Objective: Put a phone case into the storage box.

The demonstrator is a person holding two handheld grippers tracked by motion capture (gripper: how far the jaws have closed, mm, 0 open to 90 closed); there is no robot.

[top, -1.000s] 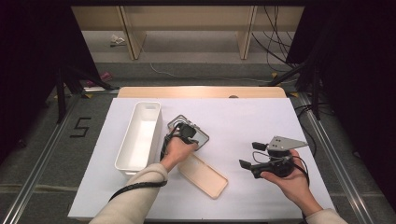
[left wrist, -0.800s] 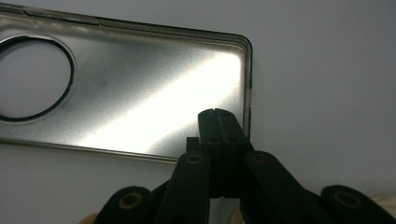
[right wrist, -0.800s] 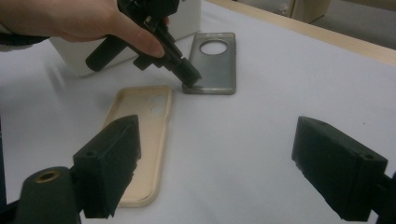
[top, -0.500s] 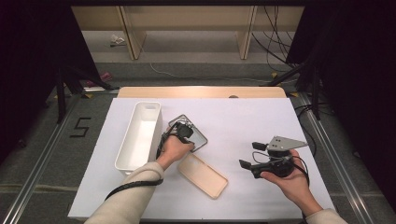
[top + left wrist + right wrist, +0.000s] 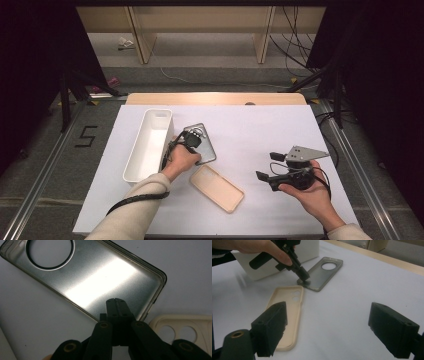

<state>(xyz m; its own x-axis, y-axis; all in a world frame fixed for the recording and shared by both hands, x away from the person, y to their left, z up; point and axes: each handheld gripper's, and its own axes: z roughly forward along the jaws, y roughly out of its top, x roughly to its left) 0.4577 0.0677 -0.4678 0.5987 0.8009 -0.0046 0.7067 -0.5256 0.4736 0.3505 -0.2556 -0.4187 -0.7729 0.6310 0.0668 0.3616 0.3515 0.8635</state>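
Note:
A grey see-through phone case (image 5: 202, 142) lies open side up on the white table, its round camera hole at the far end. My left gripper (image 5: 116, 301) is shut, its tips pressed together on the inside of this grey case (image 5: 100, 282) near its near end. The right gripper view shows the left gripper (image 5: 303, 278) pointing steeply down onto the grey case (image 5: 324, 275). A beige phone case (image 5: 216, 187) lies just in front. My right gripper (image 5: 267, 166) hovers open at the right, nothing between its jaws.
A long white bin (image 5: 150, 145) stands left of the grey case, close to the left hand (image 5: 181, 159). The beige case (image 5: 287, 315) lies between the two grippers. A wooden strip (image 5: 215, 98) borders the table's far edge.
The left hand has shifted slightly to the left over the grey case. The right gripper has stayed put.

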